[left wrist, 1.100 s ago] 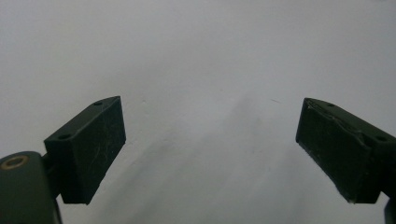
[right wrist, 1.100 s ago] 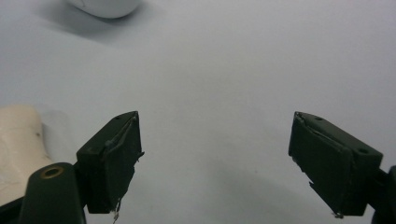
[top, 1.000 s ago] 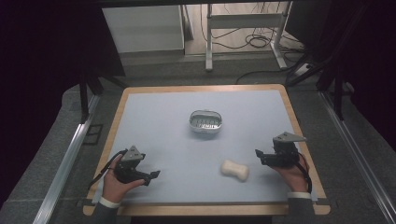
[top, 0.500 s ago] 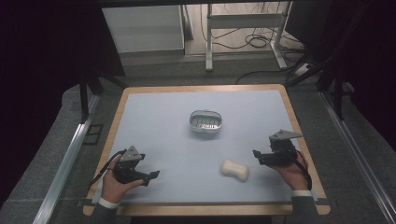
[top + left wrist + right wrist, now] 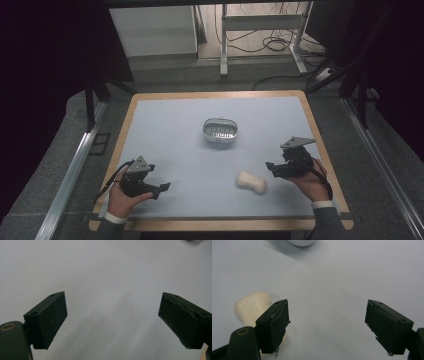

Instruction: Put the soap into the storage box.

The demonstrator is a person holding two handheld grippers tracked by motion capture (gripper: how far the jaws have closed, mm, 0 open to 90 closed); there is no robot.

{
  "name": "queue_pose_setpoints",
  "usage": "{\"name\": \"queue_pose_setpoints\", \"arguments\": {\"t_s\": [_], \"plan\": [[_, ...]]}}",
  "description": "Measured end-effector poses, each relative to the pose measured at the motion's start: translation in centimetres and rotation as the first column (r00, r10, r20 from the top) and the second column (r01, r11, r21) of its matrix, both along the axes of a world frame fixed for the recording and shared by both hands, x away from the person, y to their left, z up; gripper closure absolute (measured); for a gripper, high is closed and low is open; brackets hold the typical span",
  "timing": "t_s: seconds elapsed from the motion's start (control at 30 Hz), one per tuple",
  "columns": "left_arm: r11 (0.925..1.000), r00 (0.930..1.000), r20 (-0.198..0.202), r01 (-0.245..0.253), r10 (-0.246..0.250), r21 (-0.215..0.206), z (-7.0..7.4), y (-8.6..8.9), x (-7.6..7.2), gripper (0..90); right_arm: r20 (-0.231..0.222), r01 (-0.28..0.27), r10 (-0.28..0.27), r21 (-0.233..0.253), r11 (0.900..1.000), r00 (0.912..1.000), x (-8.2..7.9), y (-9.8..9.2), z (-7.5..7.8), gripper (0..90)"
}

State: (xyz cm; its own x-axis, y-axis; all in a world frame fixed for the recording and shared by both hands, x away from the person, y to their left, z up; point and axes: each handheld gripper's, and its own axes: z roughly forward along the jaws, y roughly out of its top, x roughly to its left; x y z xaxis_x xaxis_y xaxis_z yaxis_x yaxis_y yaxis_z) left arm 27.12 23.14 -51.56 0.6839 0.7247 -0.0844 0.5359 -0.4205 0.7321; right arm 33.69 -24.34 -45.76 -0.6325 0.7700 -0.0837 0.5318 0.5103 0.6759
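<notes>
Right gripper (image 5: 272, 167) wide open, empty, beside soap bar (image 5: 251, 182); metal dish (image 5: 220, 130) well beyond.

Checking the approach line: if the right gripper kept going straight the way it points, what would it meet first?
Probably bare table. The open right gripper points left, and the soap bar lies just beside that line, by its left jaw in its own view.

soap bar (image 5: 253, 308): your right gripper's left jaw covers its near end
dish (image 5: 300, 242): cut off by the top edge
dish contents (image 5: 220, 131): too small for you to tell
</notes>
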Motion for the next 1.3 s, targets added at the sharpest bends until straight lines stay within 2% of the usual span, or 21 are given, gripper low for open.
{"name": "queue_pose_setpoints", "arguments": {"t_s": [0.17,0.6,0.73,0.8,0.9,1.03,1.17,1.3], "plan": [[1.0,1.0,0.0,0.002,-0.002,0.005,0.0,0.0,0.0,8.8,-0.013,-0.041,0.041,-0.03,0.999,0.9991,-0.1,1.1,-0.2,19.0],[0.9999,1.0,0.0,0.007,-0.007,0.011,-0.2,-0.2,0.0,8.7,-0.03,-0.084,0.082,-0.055,0.995,0.9961,0.1,2.7,-0.4,19.7],[0.9998,1.0,-0.003,0.009,-0.009,0.016,-0.2,-0.2,-0.1,8.7,-0.036,-0.119,0.116,-0.081,0.99,0.9925,-0.1,3.4,-0.1,19.8],[0.9998,0.9999,-0.004,0.01,-0.01,0.018,-0.3,-0.3,0.0,8.7,-0.044,-0.151,0.147,-0.098,0.984,0.9882,-0.3,4.1,0.1,20.1],[0.9997,0.9999,-0.005,0.012,-0.012,0.02,-0.3,-0.3,0.0,8.7,-0.054,-0.163,0.158,-0.112,0.98,0.986,-0.4,4.5,0.1,20.1],[0.9998,0.9999,0.0,0.01,-0.01,0.017,-0.2,-0.2,-0.1,8.7,-0.079,-0.201,0.192,-0.142,0.969,0.9783,-0.6,5.6,-0.1,20.1],[0.9999,1.0,0.002,0.008,-0.008,0.012,-0.2,-0.1,-0.1,8.7,-0.091,-0.218,0.205,-0.158,0.963,0.9745,-0.7,6.2,-0.4,20.1],[0.9998,0.9999,0.0,0.014,-0.014,0.016,-0.2,-0.1,-0.1,8.7,-0.113,-0.246,0.229,-0.172,0.954,0.9669,-0.9,7.0,-0.7,20.5]]}}
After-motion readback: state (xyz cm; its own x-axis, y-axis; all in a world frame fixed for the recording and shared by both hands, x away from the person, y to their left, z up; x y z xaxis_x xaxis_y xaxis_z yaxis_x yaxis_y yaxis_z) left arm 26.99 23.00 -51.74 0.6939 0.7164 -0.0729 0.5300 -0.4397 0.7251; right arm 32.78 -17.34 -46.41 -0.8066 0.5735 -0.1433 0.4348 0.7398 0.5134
